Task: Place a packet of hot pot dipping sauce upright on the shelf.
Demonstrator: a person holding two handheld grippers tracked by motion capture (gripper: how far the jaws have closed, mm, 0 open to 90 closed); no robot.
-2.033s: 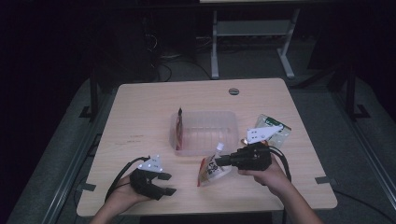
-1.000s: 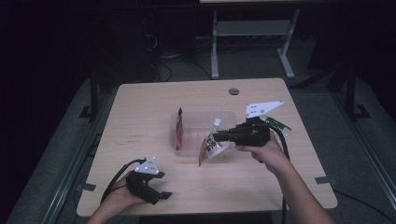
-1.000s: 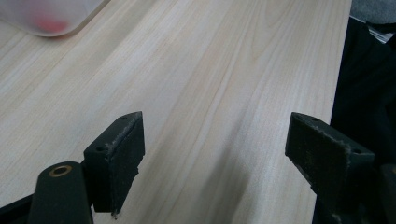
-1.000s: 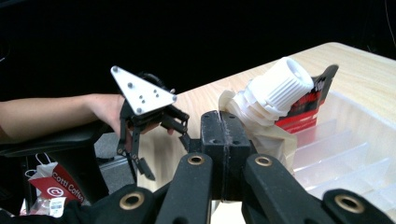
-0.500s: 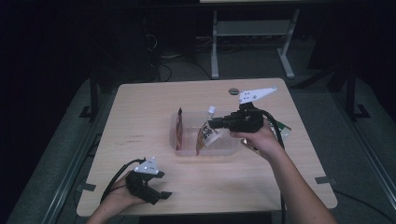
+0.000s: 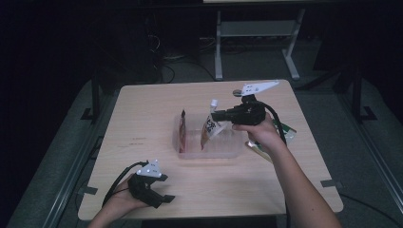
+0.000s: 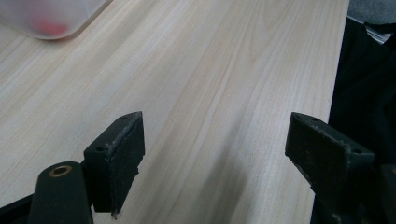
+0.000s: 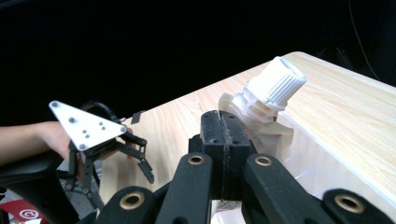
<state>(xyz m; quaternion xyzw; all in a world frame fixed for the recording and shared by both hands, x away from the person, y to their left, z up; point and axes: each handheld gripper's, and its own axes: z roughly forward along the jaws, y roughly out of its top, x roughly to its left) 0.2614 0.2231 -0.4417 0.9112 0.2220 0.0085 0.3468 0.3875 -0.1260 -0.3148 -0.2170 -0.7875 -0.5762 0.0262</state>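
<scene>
A spouted pouch (image 6: 208, 127) with a white screw cap (image 6: 213, 102) hangs upright over the middle of a clear plastic bin (image 6: 227, 153). My right gripper (image 6: 219, 115) is shut on its top just below the spout. In the right gripper view the jaws (image 8: 225, 123) pinch the pouch edge beside the cap (image 8: 276, 85). A red pouch (image 6: 182, 127) stands at the bin's left end. My left gripper (image 6: 160, 198) rests at the table's near left, open, with nothing but bare wood between its jaws (image 7: 219, 135).
A green-and-white packet (image 6: 288, 131) lies right of the bin, partly behind the right hand. A small dark disc (image 6: 236, 91) sits near the far edge. The bin's corner (image 7: 51, 21) appears in the left gripper view. A metal stand (image 6: 256, 42) is beyond the table.
The right gripper has lifted the spouted pouch from the table in front of the bin and carried it back and up over the bin. The left gripper has stayed put.
</scene>
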